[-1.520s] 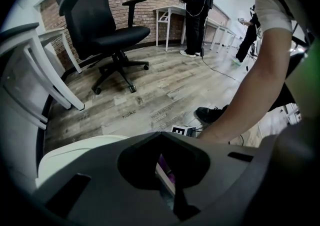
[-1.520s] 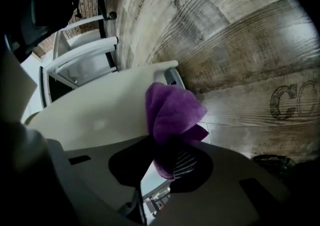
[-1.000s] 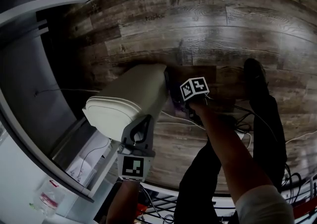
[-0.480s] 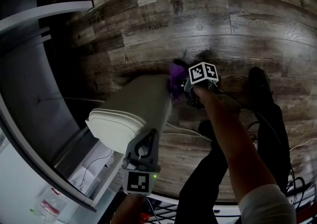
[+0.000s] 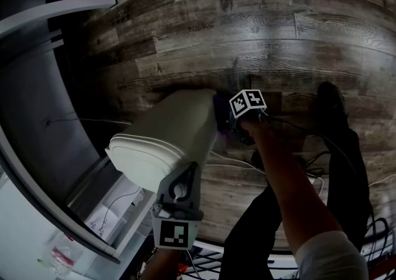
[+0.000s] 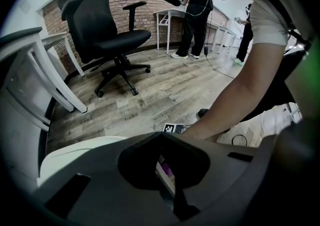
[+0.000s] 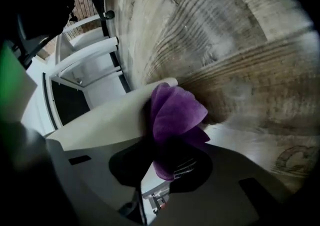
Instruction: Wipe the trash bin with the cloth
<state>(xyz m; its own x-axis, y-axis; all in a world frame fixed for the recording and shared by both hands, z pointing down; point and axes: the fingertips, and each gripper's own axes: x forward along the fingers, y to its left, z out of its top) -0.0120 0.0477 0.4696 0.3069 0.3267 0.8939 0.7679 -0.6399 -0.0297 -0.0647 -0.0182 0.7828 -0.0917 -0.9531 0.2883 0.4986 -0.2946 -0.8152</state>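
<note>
The white trash bin (image 5: 176, 127) lies tilted, its lid end toward me and its base on the wood floor. My left gripper (image 5: 178, 181) sits at the lid end, jaws shut. I see nothing between them, only the bin (image 6: 67, 152) just to their left. My right gripper (image 5: 232, 118) is beside the bin's far right side. It holds a bunched purple cloth (image 7: 175, 112) against the bin wall (image 7: 100, 120), and its jaws are closing on the cloth. In the head view only a strip of the cloth (image 5: 219, 106) shows past the bin.
A white desk frame (image 5: 62, 7) curves along the left. Cables (image 5: 322, 158) and the person's shoe (image 5: 331, 100) lie on the floor at right. The left gripper view shows a black office chair (image 6: 107, 25), white table legs (image 6: 52, 82) and people standing (image 6: 196, 12) farther off.
My right gripper ran the cloth up along the bin's side to its far end, then came back slightly. The bin and my left gripper shifted a little to the right.
</note>
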